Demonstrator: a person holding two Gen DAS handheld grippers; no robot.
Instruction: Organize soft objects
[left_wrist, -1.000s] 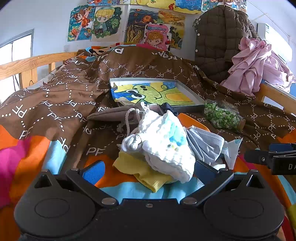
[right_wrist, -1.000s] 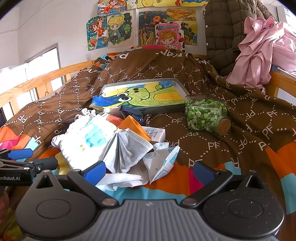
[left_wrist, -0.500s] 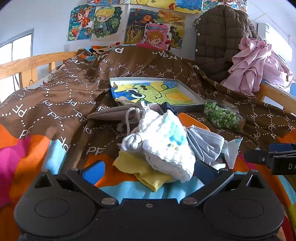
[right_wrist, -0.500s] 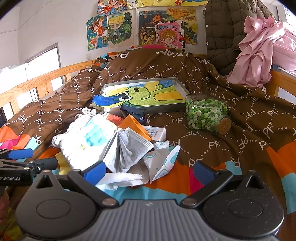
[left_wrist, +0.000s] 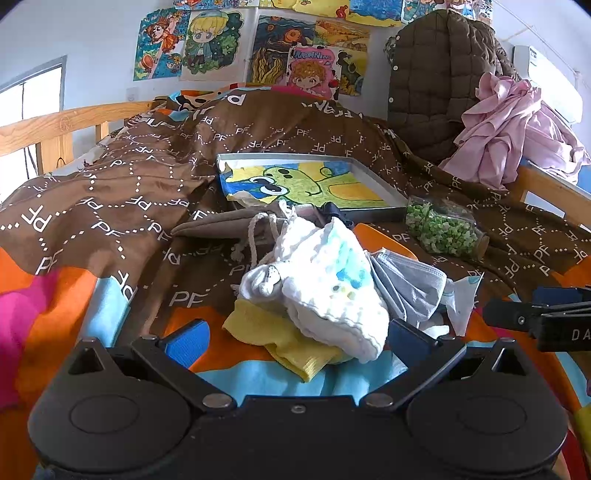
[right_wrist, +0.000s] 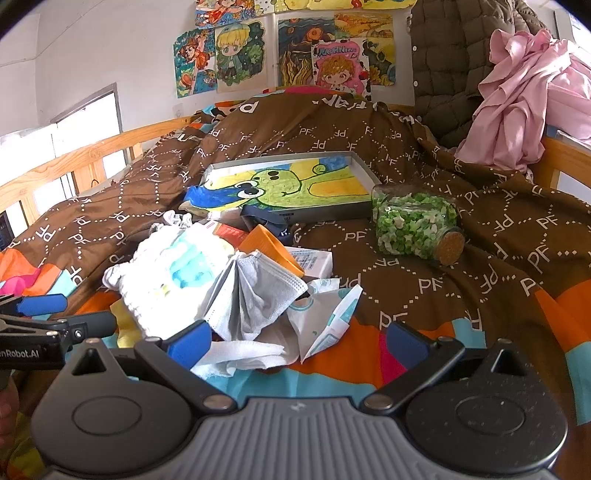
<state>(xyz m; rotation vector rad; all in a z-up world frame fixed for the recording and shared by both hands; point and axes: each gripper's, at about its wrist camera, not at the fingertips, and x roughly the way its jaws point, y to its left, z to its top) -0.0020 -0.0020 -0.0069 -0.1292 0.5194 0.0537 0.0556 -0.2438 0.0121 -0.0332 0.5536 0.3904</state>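
Note:
A heap of soft things lies on the bed quilt: a white knitted cloth with blue patches (left_wrist: 328, 284) (right_wrist: 173, 273), a yellow cloth (left_wrist: 284, 336) under it, a grey face mask (left_wrist: 410, 284) (right_wrist: 255, 295), and white tissue with torn wrappers (right_wrist: 325, 321). My left gripper (left_wrist: 295, 341) stands open just short of the white and yellow cloths, nothing between its fingers. My right gripper (right_wrist: 299, 339) is open too, its blue pads either side of the tissue and wrappers without touching them. Each gripper shows at the edge of the other's view.
A metal tray with a frog drawing (left_wrist: 306, 184) (right_wrist: 291, 184) lies behind the heap. A glass jar of green bits (left_wrist: 443, 230) (right_wrist: 413, 223) lies on its side at the right. Orange box (right_wrist: 269, 247), brown drawstring pouch (left_wrist: 225, 225), pink clothes (right_wrist: 524, 99), wooden bed rails.

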